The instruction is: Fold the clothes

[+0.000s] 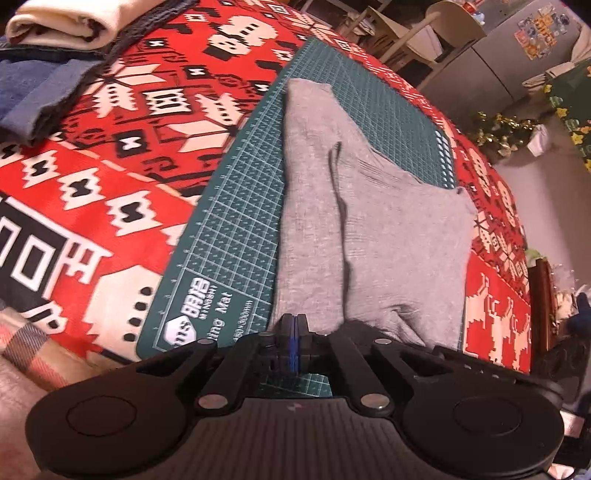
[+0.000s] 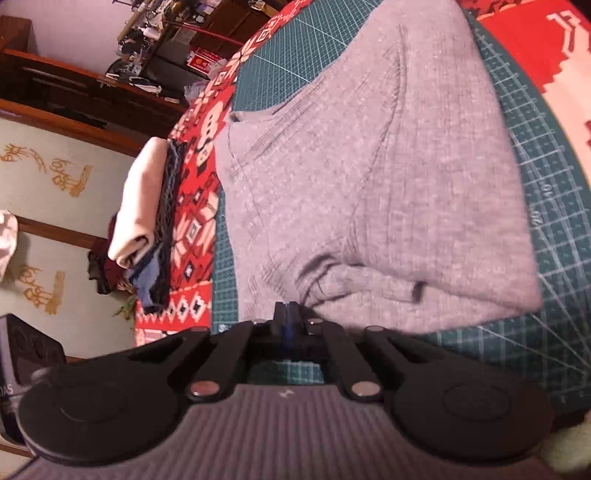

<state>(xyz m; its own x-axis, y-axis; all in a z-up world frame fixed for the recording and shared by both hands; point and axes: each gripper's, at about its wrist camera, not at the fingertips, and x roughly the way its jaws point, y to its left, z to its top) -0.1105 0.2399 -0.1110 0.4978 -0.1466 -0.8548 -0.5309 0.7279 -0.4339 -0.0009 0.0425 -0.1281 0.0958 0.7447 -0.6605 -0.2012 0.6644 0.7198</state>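
Cloth: soft grey knit top (image 1: 369, 229), half folded, on the green grid cutting mat (image 1: 221, 236).
Feel: light, floppy, bends easily.
Hold: pinch near edge corners.
Left gripper (image 1: 294, 325): closed; cloth caught? Cannot tell.
Right gripper (image 2: 286, 314): same.

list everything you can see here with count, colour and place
garment: 1, grey, partly folded on the mat, one edge past the mat onto the blanket
mat: 1, green with a white grid, on the blanket
blanket: 1, red with white and black pattern, covers the surface
cream cloth: 1, folded, on top of the stack at the far edge of the blanket
blue cloth: 1, folded, at the bottom of that stack
plaid cloth: 1, pink and grey, near corner in the left wrist view
chair: 1, cream, in the room beyond the blanket
left gripper: 1, black, fingers together at the garment's near edge
right gripper: 1, black, fingers together at the garment's edge
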